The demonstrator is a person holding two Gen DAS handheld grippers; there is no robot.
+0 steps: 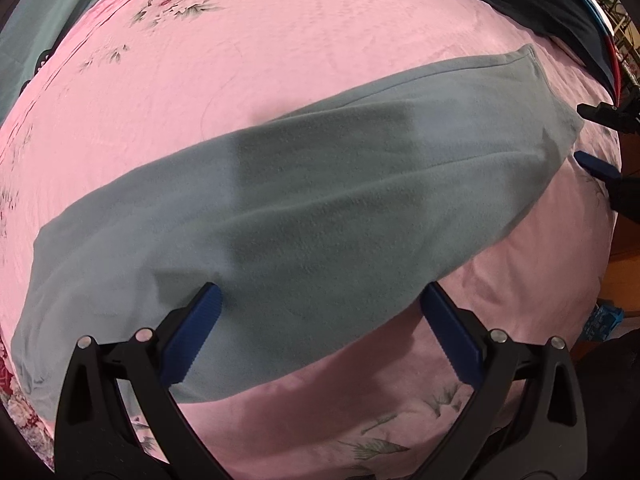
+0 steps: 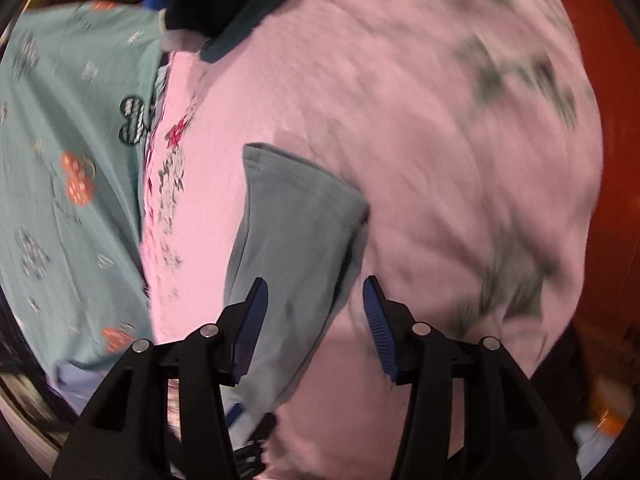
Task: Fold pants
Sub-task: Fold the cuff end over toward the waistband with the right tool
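Grey-blue fleece pants (image 1: 320, 216) lie flat in a long band across the pink floral bedsheet (image 1: 200, 92). My left gripper (image 1: 320, 296) is open above the pants' near edge, with nothing between its blue pads. The right gripper (image 1: 592, 136) shows at the far right edge of the left wrist view, beside the pants' cuff end. In the right wrist view the right gripper (image 2: 316, 284) is open over the hemmed leg end (image 2: 296, 216), which lies on the sheet; this view is motion-blurred.
A teal patterned cloth (image 2: 68, 160) lies to the left of the sheet and also shows in the left wrist view (image 1: 32, 24). Dark navy fabric (image 1: 540, 4) sits at the far side. Orange-brown floor or furniture (image 2: 592, 80) borders the bed on the right.
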